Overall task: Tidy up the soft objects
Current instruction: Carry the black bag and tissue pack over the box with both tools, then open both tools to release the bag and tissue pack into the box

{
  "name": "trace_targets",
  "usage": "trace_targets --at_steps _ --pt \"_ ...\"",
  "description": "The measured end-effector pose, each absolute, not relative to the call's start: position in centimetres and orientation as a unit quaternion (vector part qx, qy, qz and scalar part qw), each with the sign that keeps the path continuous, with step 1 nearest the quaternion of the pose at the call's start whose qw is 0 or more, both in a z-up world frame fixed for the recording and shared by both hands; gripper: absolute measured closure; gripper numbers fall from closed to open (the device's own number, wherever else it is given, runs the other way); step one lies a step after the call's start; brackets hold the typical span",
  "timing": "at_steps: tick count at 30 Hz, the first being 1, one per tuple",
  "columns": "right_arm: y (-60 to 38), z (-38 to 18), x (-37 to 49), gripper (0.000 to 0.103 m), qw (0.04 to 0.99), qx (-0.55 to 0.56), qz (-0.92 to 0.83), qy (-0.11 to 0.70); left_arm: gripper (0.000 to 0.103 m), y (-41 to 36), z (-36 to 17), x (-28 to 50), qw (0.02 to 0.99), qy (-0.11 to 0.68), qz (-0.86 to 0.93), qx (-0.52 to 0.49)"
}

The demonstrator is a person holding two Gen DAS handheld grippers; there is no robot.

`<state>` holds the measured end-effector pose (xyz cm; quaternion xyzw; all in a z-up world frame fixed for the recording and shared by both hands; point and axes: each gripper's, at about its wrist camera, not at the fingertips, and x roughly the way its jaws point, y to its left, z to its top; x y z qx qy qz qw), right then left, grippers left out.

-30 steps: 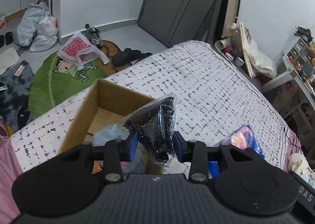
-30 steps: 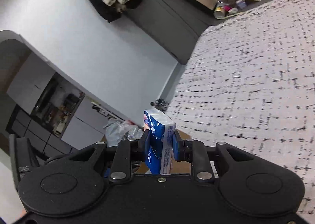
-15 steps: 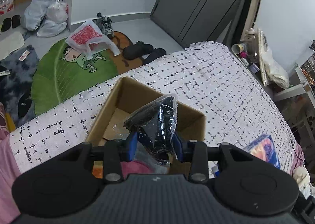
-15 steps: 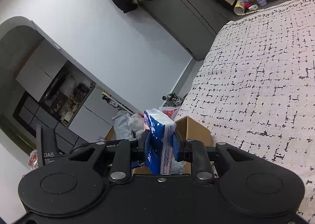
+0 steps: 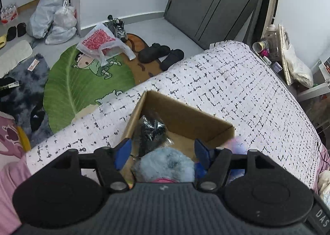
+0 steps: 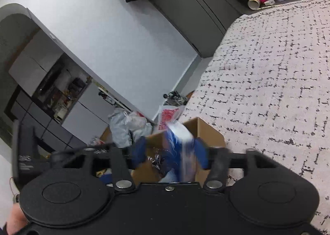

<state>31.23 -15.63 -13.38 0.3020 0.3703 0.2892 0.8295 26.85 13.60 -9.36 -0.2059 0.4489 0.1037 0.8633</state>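
A cardboard box [image 5: 185,115] stands on the white, black-flecked bed cover [image 5: 237,82]. My left gripper [image 5: 163,152] is open above the box. The black item in a clear bag [image 5: 149,131] lies inside the box, beside a fluffy blue soft thing [image 5: 165,165]. In the right wrist view my right gripper [image 6: 170,152] is open over the box [image 6: 206,131]. The blue and white tissue pack [image 6: 179,142] is blurred between the blue pads, loose from the left pad [image 6: 139,152].
A blurred pink-blue item [image 5: 237,146] lies right of the box. Beyond the bed's edge are a green leaf rug [image 5: 82,86], plastic bags [image 5: 55,18], black slippers [image 5: 160,55] and a dark wardrobe [image 5: 216,3].
My left gripper opened and the black bagged item dropped into the box. My right gripper opened over the box and the tissue pack is slipping down, blurred.
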Motion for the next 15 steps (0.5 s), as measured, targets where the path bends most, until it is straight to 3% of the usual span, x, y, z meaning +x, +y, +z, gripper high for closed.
trace_targets --at_steps 7,15 --pt "-16.8 -12.2 30.5 0.024 0.831 0.302 0.276 0.377 0.027 13.1 -8.9 25.8 0.863 0.449 0.099 -0.210" --pt "-18.8 -10.2 28.6 0.015 0.843 0.271 0.261 0.384 0.023 11.6 -7.2 23.8 0.865 0.456 0.078 -0.194"
